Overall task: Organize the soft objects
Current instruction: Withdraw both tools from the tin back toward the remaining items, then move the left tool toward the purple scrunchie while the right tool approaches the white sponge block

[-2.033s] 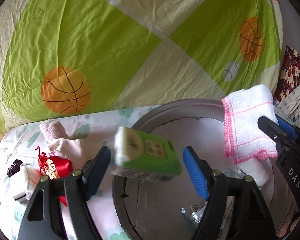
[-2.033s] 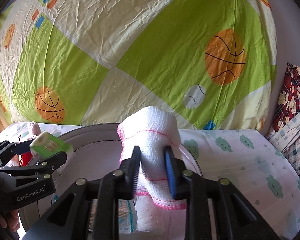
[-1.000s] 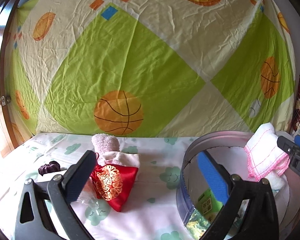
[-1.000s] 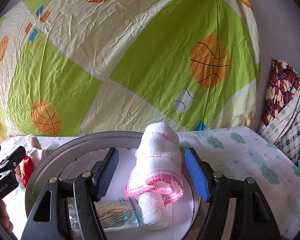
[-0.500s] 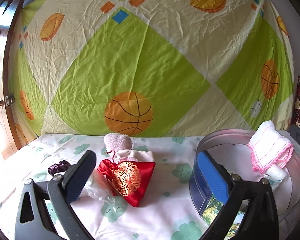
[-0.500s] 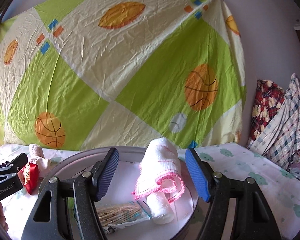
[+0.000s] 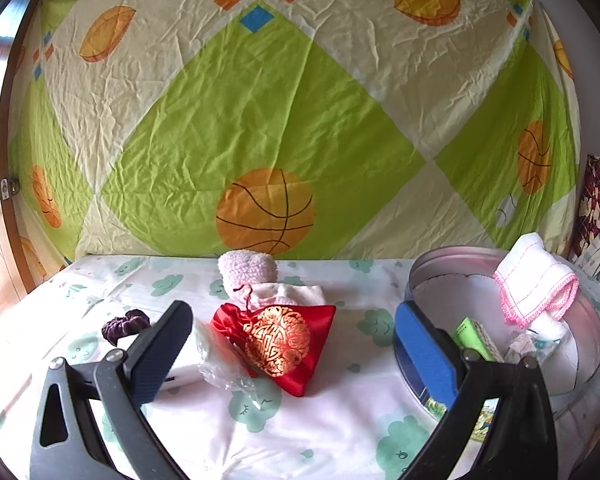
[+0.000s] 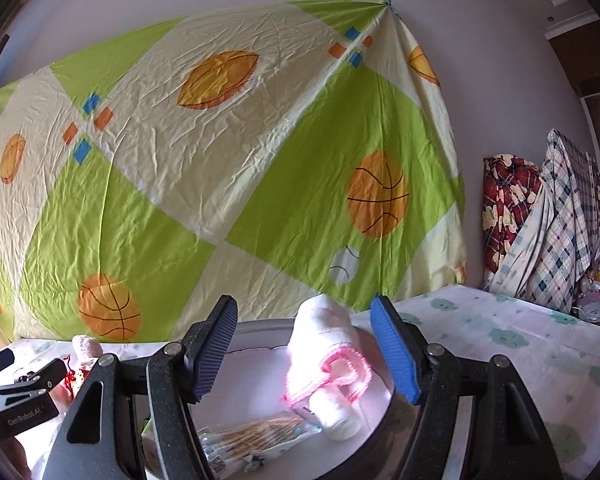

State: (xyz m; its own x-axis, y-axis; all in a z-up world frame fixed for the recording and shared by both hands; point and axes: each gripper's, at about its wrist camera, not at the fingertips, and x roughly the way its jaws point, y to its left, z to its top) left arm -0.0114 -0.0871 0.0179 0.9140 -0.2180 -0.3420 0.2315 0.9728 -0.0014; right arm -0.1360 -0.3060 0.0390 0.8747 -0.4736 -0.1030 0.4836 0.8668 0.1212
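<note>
pink-edged washcloth (image 8: 324, 356) sits in the round tin (image 7: 432, 268) at lower right; left gripper (image 7: 292, 344) and right gripper (image 8: 304, 344) both gape wide, holding nothing.

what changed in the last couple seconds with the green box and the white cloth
Both were let go. The left gripper dropped the green box into the round tin and swung left toward the red pouch, jaws open. The right gripper opened and backed off, leaving the pink-edged white cloth in the tin. The pouch, pink socks and dark scrunchie stayed put.
</note>
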